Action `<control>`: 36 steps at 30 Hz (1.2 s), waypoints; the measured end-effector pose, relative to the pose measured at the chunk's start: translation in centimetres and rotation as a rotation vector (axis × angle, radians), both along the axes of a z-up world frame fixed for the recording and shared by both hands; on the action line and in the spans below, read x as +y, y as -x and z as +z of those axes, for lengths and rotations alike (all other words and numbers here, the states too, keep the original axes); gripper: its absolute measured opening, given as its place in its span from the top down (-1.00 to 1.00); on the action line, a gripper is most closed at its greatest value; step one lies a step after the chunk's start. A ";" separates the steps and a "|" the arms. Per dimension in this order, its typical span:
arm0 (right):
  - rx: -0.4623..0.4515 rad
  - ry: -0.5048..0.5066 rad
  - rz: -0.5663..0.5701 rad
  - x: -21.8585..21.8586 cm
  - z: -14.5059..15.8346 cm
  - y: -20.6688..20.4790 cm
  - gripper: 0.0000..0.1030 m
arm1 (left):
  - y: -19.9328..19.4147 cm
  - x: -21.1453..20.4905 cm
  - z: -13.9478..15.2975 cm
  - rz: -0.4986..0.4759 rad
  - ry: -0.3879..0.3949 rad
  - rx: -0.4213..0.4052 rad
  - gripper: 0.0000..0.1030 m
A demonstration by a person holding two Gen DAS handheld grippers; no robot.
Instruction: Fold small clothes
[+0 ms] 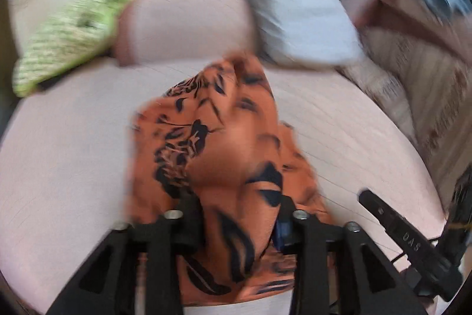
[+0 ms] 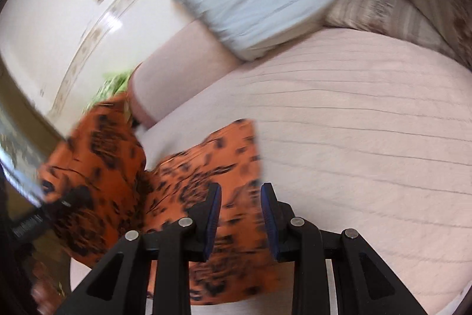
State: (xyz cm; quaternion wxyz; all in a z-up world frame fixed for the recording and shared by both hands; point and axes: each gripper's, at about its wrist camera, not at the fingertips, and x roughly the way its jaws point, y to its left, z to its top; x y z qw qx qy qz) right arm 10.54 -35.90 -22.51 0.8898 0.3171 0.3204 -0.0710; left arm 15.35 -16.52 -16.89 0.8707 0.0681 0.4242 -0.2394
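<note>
Orange black-printed garment point(image 1: 224, 138) bunched on the pink ribbed bedspread point(image 1: 65, 155), left gripper point(image 1: 236, 214) clamped on its fabric, right gripper point(image 2: 240, 214) with jaws apart above the cloth, grey-blue pillow point(image 2: 250, 5) behind.

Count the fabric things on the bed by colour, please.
Orange with black print: 1, the garment
Green patterned: 1, the cloth
Pale pink: 1, the bolster
Pale blue: 1, the pillow
Beige striped: 1, the blanket
Total: 5

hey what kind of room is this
Most likely a bedroom: a bed under a pale ribbed cover, pillows stacked at its head, and an orange garment being folded on it.
</note>
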 end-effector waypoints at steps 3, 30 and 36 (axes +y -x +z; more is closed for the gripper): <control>0.034 -0.043 -0.028 -2.8 -1.1 1.1 0.40 | 1.0 -2.8 -2.8 -0.092 -0.007 0.115 0.04; 0.194 -0.290 0.178 5.0 -4.5 -5.2 -0.25 | 3.2 11.4 -5.5 0.181 -0.028 0.068 -0.55; 0.023 -0.119 0.177 5.6 0.0 -3.1 0.70 | 4.6 11.0 -4.1 0.151 -0.001 0.050 -0.55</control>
